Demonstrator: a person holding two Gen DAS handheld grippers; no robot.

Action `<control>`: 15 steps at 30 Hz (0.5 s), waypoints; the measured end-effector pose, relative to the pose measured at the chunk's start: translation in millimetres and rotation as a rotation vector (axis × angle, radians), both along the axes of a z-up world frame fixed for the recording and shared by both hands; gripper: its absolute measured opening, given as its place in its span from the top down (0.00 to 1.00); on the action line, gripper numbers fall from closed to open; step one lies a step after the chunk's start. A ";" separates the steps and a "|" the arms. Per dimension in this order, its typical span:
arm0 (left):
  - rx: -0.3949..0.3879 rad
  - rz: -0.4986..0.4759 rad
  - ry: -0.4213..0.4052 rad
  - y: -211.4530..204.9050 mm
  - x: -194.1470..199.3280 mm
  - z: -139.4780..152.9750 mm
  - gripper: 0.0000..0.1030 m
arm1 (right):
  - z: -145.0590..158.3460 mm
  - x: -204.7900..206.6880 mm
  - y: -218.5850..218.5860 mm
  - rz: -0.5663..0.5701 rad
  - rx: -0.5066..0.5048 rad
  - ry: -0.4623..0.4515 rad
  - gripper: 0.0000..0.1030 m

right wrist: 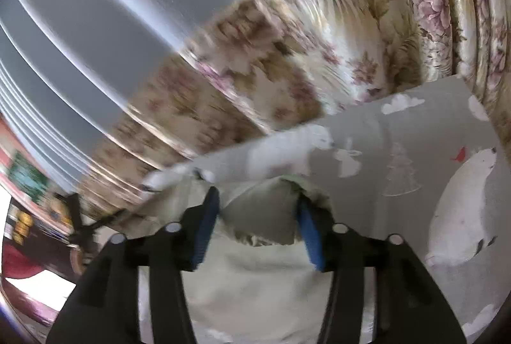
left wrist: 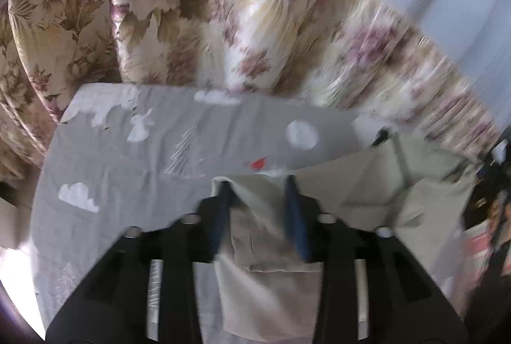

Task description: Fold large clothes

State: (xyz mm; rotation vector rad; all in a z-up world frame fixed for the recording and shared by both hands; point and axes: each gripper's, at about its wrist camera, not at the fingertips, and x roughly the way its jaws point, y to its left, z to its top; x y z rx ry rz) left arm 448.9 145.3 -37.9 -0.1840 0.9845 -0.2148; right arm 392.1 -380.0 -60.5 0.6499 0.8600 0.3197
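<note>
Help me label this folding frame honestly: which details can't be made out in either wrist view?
- Left wrist view: the beige garment runs under the left gripper and off the bottom edge; its type and full outline are hidden.
- Right wrist view: the right gripper covers the cloth's near part.
- Both views: motion blur smears the floral fabric and side clutter.

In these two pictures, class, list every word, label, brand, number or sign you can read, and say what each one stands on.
None can be read.
The grey sheet bears only pictures: clouds, a rabbit, trees, a moon, polar bears, a red bird.
The floral fabric bears only flowers.
The pale garment shows no label or print.
The colourful clutter at the edge is too blurred to read.
</note>
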 end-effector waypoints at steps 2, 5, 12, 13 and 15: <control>0.123 0.109 -0.106 4.3 -2.7 22.6 0.13 | 7.4 -3.4 -3.7 -0.041 -0.030 -0.008 0.45; 0.152 0.146 -0.157 12.0 -11.1 40.8 0.11 | 21.0 -11.3 -6.8 -0.098 -0.136 -0.048 0.31; 0.281 -0.010 -0.144 -38.1 -64.6 2.2 0.05 | 32.2 -28.3 47.0 -0.063 -0.557 -0.139 0.23; 0.289 -0.040 -0.131 -48.4 -69.6 -7.9 0.05 | 26.4 -26.9 57.4 -0.021 -0.575 -0.132 0.23; 0.321 -0.071 -0.104 -70.7 -71.8 -32.3 0.05 | 4.2 -23.0 84.8 0.051 -0.636 -0.100 0.23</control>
